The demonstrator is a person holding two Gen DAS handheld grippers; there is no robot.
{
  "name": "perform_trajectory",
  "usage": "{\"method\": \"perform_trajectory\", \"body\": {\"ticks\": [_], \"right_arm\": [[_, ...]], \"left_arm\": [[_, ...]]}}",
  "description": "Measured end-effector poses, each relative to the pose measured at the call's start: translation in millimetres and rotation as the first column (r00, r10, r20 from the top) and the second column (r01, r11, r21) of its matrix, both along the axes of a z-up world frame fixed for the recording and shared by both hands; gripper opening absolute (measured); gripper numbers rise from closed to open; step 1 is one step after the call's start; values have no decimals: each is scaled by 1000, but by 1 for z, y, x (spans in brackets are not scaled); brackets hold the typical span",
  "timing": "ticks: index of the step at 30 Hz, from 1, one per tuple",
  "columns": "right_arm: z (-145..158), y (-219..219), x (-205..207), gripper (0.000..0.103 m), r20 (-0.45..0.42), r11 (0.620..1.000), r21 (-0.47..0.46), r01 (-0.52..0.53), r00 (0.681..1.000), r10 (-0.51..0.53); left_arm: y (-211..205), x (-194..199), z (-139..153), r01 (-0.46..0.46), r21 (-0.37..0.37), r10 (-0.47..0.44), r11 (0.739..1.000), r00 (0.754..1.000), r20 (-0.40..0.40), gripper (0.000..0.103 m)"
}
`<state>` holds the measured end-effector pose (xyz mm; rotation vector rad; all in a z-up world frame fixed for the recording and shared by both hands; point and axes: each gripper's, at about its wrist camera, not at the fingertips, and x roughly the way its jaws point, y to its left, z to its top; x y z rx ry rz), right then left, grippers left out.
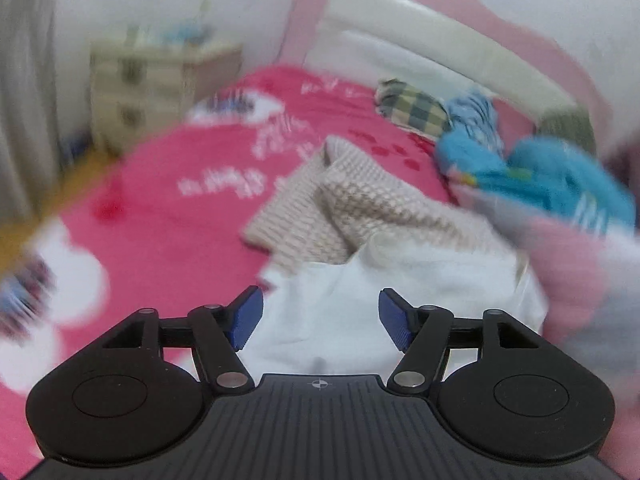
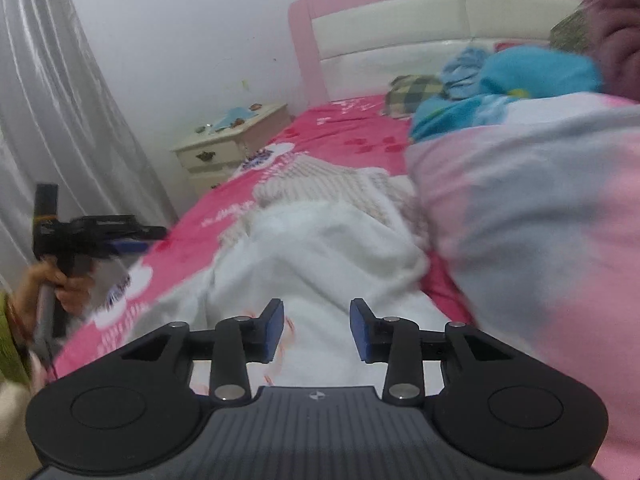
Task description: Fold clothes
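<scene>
The bed's bright pink printed sheet carried a crumpled white garment up front, a beige waffle-knit garment behind it, a blue bundle and a checked cloth near the headboard.

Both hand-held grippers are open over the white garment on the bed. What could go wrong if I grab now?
1. The white garment overlaps the beige knit, so the right hand-held gripper may pinch both layers.
2. The pink and grey quilt bulges right beside the garment and could snag or get dragged.
3. The left wrist view is motion-blurred, so the left hand-held gripper may close off target.
</scene>
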<state>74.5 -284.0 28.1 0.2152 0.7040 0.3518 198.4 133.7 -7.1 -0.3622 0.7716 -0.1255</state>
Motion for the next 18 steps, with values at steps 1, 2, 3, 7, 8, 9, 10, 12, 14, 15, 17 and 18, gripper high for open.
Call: {"method": "perform_trajectory", "body": {"ticks": [1, 2, 3, 7, 8, 9, 10, 12, 14, 15, 17, 18], "right_arm": [[-3, 8, 19, 41, 1, 1000, -13, 4, 1000, -4], [-6, 15, 38, 41, 3, 1000, -28, 6, 1000, -6], [-9, 22, 55, 41, 6, 999, -46, 5, 1000, -5], [-20, 44, 111, 42, 16, 993, -115, 7, 1000, -5], [-23, 47, 122, 42, 11, 993, -118, 5, 1000, -4], [-27, 49, 133, 42, 9, 992, -123, 10, 1000, -9], [-30, 50, 140, 42, 4, 992, -128, 9, 1000, -8], [-37, 52, 153, 42, -8, 991, -135, 4, 1000, -5], [-45, 53, 164, 42, -29, 991, -137, -4, 1000, 0], [-49, 53, 168, 42, -39, 991, -133, -7, 999, 2], [-55, 51, 174, 42, -62, 994, -108, -13, 998, 7], [-56, 50, 176, 42, -66, 995, -97, -15, 998, 9]], "left_arm": [[-2, 14, -5, -18, -41, 17, 999, 1000, -8, 65], [-6, 26, -9, -25, -49, 24, 998, 1000, -9, 65], [-12, 38, -13, -27, -43, 27, 999, 1000, -6, 65], [-40, 73, -35, 37, 26, -37, 999, 999, 5, 65], [-45, 77, -40, 52, 43, -52, 998, 999, 8, 65], [-50, 82, -44, 63, 56, -64, 996, 998, 9, 65], [-54, 87, -49, 75, 63, -75, 995, 997, 5, 65], [-58, 92, -56, 80, 67, -80, 995, 997, -7, 65], [-58, 95, -62, 81, 58, -80, 995, 997, -17, 63], [-58, 97, -65, 83, 50, -82, 995, 996, -22, 59], [-57, 98, -67, 89, 29, -88, 996, 996, -20, 53], [-57, 99, -67, 91, 18, -90, 996, 996, -18, 49]]}}
